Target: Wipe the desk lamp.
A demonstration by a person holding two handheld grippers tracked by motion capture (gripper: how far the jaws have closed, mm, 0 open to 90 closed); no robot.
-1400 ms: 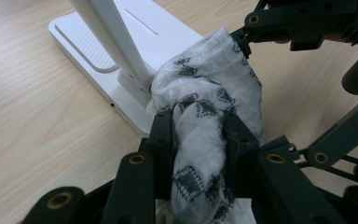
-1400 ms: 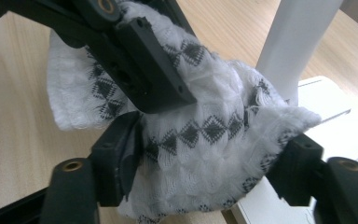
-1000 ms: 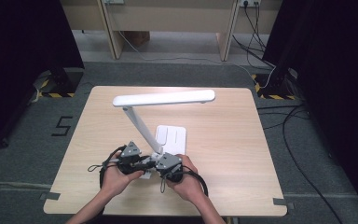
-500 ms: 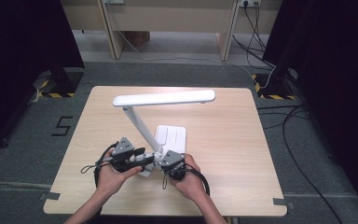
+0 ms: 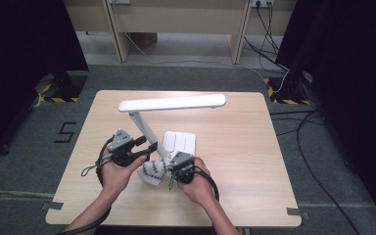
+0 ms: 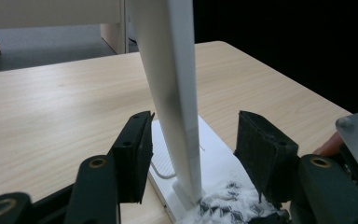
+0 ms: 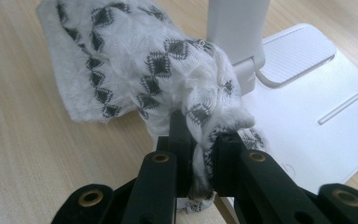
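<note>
A white desk lamp stands mid-table, with a flat base (image 5: pixel 180 143), a slanted stem (image 5: pixel 144 128) and a long head (image 5: pixel 171 103). My left gripper (image 5: pixel 147 146) is open, its jaws on either side of the stem (image 6: pixel 177 93) low down, without touching it. My right gripper (image 5: pixel 170 167) is shut on a white cloth with black diamond marks (image 5: pixel 153 171). The bunched cloth (image 7: pixel 158 70) lies against the foot of the stem (image 7: pixel 235 28) and over the edge of the base (image 7: pixel 307 107). The cloth's edge (image 6: pixel 223 207) shows below the stem in the left gripper view.
The wooden table (image 5: pixel 254 147) has open room to the right and the far side of the lamp. Cables (image 5: pixel 284 63) and desk legs (image 5: pixel 117 34) stand on the grey floor beyond. Dark curtains flank the table.
My left gripper has moved away from the right one, forward to the lamp stem, and now straddles it. The right gripper has stayed near the base with the cloth.
</note>
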